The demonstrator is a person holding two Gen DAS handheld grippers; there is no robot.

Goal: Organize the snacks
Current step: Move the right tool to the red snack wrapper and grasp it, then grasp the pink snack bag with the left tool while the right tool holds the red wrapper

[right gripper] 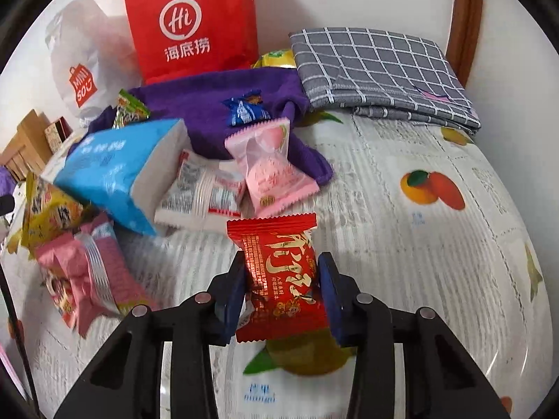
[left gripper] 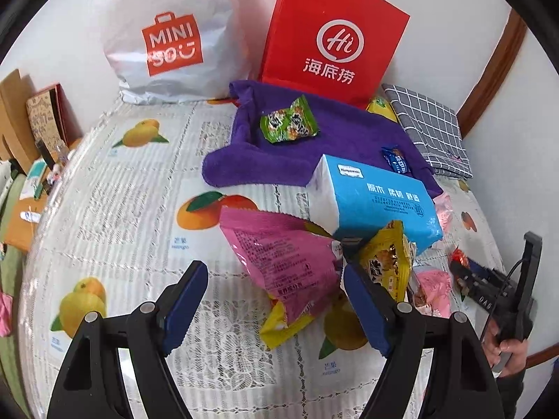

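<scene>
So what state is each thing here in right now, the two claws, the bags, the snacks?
Left gripper: open, empty.
Right gripper: shut on red snack packet.
Red paper bag: upright.
White plastic bag: standing, bulging.
Purple towel: spread, rumpled.
Green snack packet: lying on the towel.
Tissue pack: sealed, tilted.
Checked cloth: folded.
Pink snack bag: lying crumpled.
</scene>
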